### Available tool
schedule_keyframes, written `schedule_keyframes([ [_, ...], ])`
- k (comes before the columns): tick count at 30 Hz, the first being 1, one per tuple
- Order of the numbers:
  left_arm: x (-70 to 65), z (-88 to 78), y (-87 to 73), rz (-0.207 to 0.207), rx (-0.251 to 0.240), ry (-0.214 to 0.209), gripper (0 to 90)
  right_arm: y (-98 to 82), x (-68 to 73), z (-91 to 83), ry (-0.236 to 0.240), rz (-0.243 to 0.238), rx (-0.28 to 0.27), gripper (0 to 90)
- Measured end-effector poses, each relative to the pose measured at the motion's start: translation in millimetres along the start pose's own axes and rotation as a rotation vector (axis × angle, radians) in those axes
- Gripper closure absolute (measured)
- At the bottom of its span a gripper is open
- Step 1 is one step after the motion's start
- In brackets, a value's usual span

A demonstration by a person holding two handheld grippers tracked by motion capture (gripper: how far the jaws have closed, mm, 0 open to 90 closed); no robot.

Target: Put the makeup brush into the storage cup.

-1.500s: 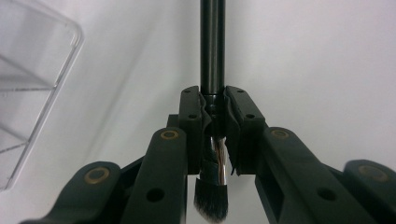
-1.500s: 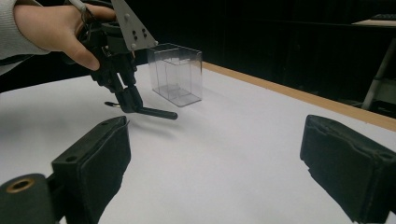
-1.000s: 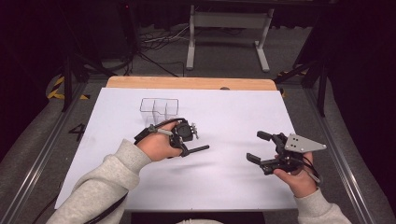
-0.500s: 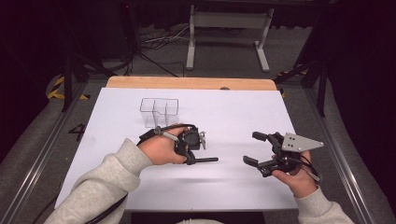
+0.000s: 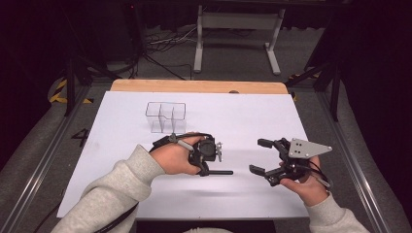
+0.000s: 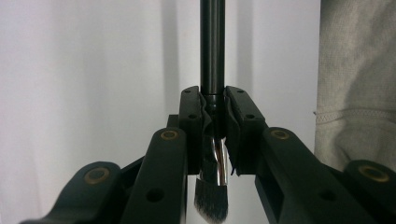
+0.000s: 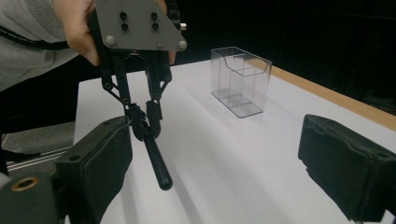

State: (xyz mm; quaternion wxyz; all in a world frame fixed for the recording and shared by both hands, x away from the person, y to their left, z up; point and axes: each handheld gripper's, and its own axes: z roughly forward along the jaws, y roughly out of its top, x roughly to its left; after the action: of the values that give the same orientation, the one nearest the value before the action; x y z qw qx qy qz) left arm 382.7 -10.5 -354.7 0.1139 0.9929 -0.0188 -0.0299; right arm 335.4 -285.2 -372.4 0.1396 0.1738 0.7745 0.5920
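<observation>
The left claw (image 5: 210, 154), pinching a makeup brush (image 6: 212, 70), has swung its handle toward the spread right claw (image 5: 264, 156) (likely a handover).

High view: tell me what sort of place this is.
Probably a lab recording station: a white-covered wooden table on grey carpet, loose cables on the floor behind, a grey metal stand, dark surroundings.

Dark room; grey carpet floor (image 5: 233, 58), cables (image 5: 160, 46), white stand (image 5: 236, 22) behind

Black-handled brush (image 6: 212, 70) clamped in left gripper (image 6: 213, 109); handle roughly level.
</observation>
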Motion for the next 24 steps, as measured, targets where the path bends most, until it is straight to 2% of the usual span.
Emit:
schedule_keyframes([
  [4, -1.0, 0.3, 2.7, 0.01, 0.015, 0.0, 78.0, 3.3, 1.3, 5.4, 0.033, -0.006, 0.035, 11.9],
  [17, -2.0, 3.4, 2.8, 0.01, 0.03, 0.001, 78.1, 16.2, 6.4, 21.4, 0.08, -0.049, 0.137, 17.4],
  [24, -1.4, 5.2, 3.9, 0.013, 0.052, -0.003, 78.0, 20.8, 9.5, 35.4, 0.134, -0.053, 0.247, 20.3],
])
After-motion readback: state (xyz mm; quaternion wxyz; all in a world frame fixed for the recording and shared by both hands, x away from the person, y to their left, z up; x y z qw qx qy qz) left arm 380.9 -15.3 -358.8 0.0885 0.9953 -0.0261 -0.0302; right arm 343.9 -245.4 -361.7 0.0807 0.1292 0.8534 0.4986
